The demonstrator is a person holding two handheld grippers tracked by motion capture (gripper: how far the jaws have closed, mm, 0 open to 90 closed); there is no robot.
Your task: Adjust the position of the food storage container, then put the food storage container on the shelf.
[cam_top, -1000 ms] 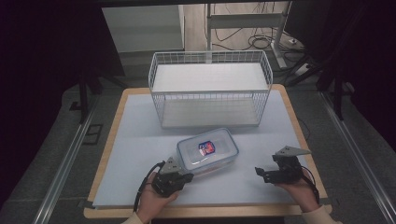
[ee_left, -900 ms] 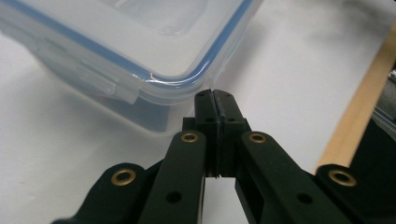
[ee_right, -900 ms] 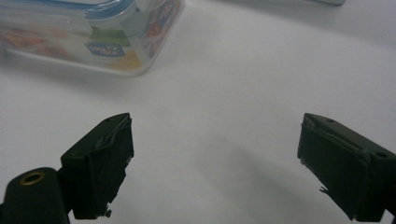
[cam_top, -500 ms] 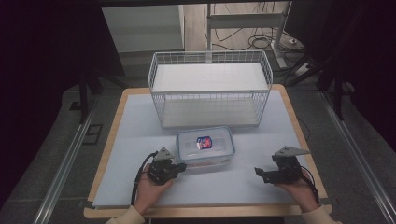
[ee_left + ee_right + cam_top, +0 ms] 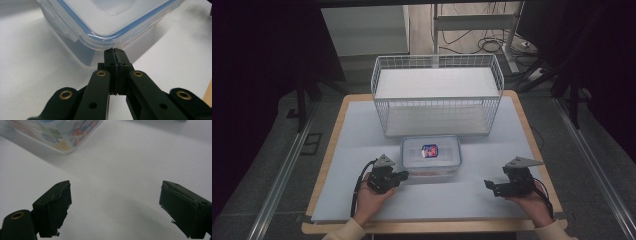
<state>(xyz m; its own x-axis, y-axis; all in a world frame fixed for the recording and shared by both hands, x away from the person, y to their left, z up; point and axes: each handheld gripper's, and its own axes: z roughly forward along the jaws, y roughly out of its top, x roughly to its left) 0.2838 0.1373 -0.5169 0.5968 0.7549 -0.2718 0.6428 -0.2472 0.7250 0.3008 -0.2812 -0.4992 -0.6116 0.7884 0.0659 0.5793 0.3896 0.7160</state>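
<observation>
- The clear plastic container [image 5: 430, 156] with a blue-sealed lid sits on the worktop [image 5: 362, 150], just in front of the wire basket [image 5: 436, 95].
- The left gripper [image 5: 403, 175] has its fingers pressed together on nothing, tips at the container's near left corner: this looks like a nudging step.
- The right gripper [image 5: 488, 185] rests well apart, fingers spread wide.
- Next likely calls for a steady push toward the basket, or both grippers lifting it.

Glossy clear plastic box [image 5: 105, 17], matt tabletop [image 5: 130, 162]
</observation>
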